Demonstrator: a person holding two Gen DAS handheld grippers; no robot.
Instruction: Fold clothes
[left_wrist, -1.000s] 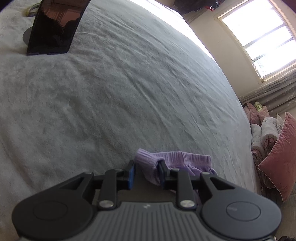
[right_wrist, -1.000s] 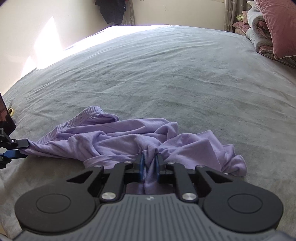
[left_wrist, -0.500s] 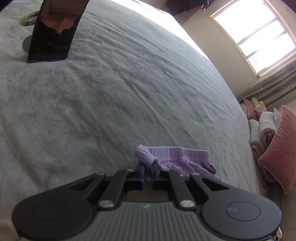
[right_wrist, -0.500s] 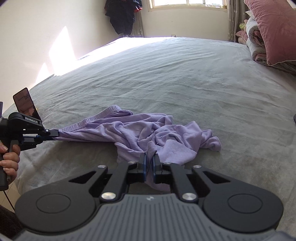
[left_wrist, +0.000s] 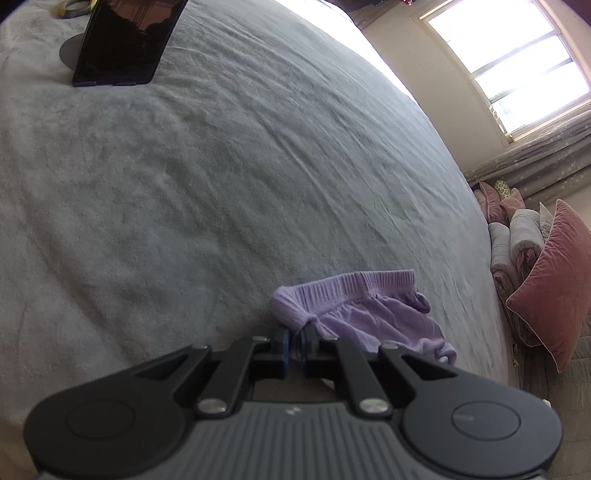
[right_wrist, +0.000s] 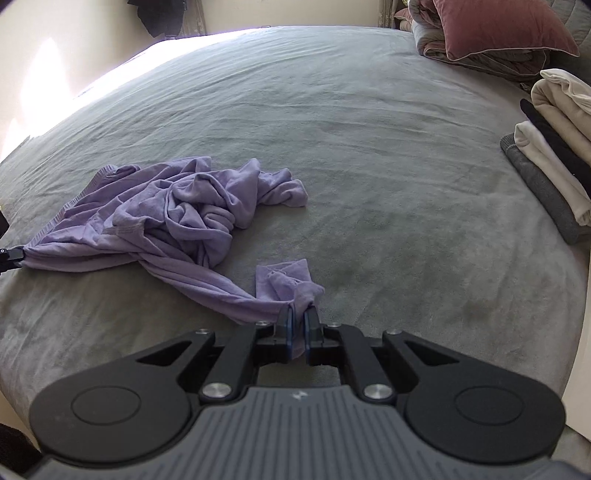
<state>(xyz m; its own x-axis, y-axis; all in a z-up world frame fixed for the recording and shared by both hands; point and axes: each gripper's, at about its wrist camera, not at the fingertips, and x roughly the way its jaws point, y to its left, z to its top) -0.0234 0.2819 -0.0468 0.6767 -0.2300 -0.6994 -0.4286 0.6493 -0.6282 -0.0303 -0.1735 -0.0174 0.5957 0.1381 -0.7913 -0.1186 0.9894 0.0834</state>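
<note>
Lilac garment (right_wrist: 177, 214) stretches between left gripper (left_wrist: 294, 341) and right gripper (right_wrist: 298, 325).

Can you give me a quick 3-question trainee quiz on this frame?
1. True or false: the left tongs are shut on the ribbed waistband of the purple garment.
2. What do the right tongs hold?
A. the stack of folded clothes
B. a bunched end of the purple garment
C. nothing
3. What dark flat thing stands propped at the far edge of the grey bedspread in the left wrist view?

Key:
1. True.
2. B.
3. A tablet on a stand.
</note>
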